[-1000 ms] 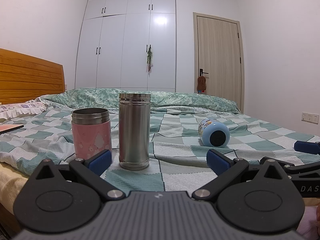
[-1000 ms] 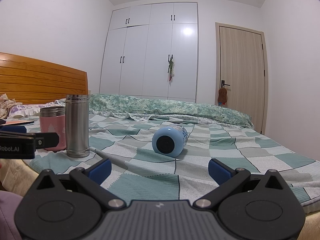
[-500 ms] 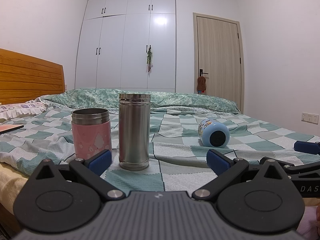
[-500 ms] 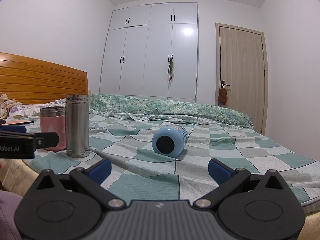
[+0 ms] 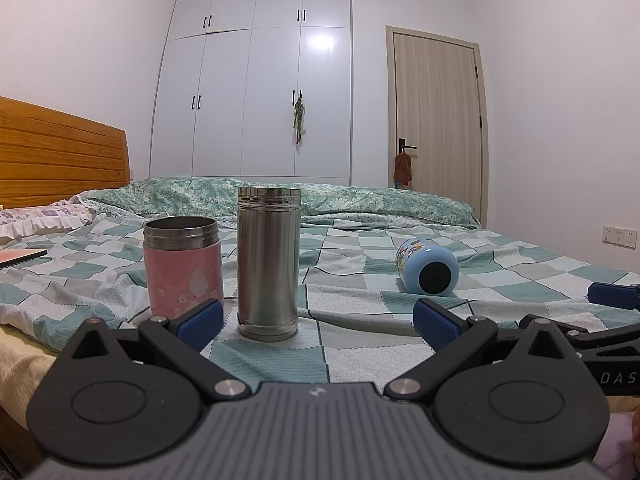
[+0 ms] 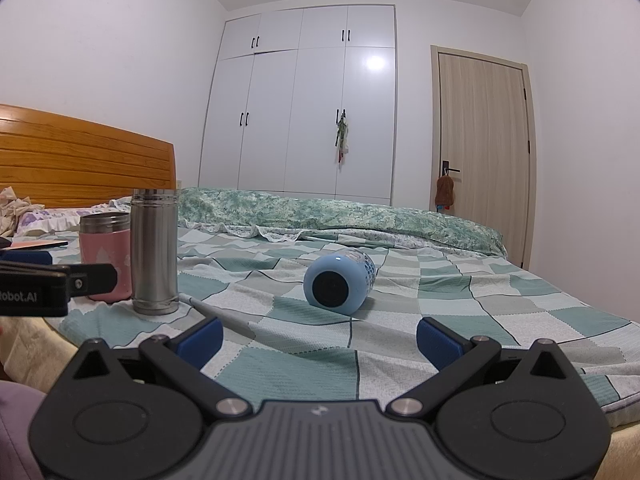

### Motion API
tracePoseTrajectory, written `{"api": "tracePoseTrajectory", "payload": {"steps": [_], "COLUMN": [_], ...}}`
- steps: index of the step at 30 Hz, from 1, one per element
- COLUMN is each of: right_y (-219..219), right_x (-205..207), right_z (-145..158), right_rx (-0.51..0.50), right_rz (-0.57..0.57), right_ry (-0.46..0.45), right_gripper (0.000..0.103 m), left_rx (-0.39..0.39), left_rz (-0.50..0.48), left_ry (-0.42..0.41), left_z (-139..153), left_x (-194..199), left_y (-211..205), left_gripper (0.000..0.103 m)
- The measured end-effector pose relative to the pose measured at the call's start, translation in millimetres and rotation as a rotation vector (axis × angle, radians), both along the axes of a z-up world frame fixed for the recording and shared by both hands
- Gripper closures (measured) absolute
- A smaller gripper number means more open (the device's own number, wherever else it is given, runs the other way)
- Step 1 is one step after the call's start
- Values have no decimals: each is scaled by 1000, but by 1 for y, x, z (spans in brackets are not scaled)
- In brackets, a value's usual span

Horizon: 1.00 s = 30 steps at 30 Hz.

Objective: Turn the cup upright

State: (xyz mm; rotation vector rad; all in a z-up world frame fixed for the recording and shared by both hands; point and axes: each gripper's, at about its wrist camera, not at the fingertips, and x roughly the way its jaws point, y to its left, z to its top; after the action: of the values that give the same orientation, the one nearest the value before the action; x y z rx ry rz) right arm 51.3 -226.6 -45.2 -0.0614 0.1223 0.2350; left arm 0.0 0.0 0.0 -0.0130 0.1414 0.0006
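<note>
**benchrat:** Both grippers are parked at the near edge of the bed, nothing grabbed so far. Right gripper (image 6: pixel 318 334), the black two-finger one with blue pads, has its jaws spread wide with nothing between them, and the left gripper (image 5: pixel 318 320) looks the same. So I'd say we're at the very start, the approach to the cup hasn't begun.

**mossy_k:** Which cup though? I count three.

**benchrat:** The light blue cylindrical cup with a cartoon print (image 6: pixel 340 282). It's lying on its side on the green and white checked bedspread (image 6: pixel 460 312), dark round end facing the camera. In the right wrist view it sits at frame center, just above the gap between the two pads and a bit left of middle, clearly apart from them. In the left wrist view it's at middle right (image 5: pixel 428 266), so off to that gripper's side.

**mossy_k:** And the other two?

**benchrat:** Tall brushed steel cylinder flask (image 5: pixel 268 264) and a shorter pink cup with a steel rim (image 5: pixel 182 266), both already upright, center left in the left view. The task doesn't need them touched.

**mossy_k:** Next move?

**benchrat:** My guess: the right one is better lined up. It needs to go forward until the pads straddle the blue body, close, then lift and rotate so it stands. Soft bedding means it could roll or tip when set down, so I'd place it gently.
</note>
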Motion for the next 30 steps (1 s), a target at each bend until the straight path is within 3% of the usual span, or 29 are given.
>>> {"api": "tracePoseTrajectory", "payload": {"steps": [12,17,23,30], "right_y": [0,-9,-23,-37], "right_x": [1,6,40,97], "right_z": [1,11,43,73], "right_rx": [5,15,9,-13], "right_rz": [2,24,38,23], "right_ry": [5,14,58,146], "right_gripper": [0,0,0,0], "left_rx": [4,7,57,151], "left_rz": [1,-44,-165,-267], "left_ry": [0,9,29,95], "left_z": [0,7,27,39], "left_x": [0,6,37,107], "left_y": [0,-2,-19,-39], "left_gripper": [0,0,0,0]}}
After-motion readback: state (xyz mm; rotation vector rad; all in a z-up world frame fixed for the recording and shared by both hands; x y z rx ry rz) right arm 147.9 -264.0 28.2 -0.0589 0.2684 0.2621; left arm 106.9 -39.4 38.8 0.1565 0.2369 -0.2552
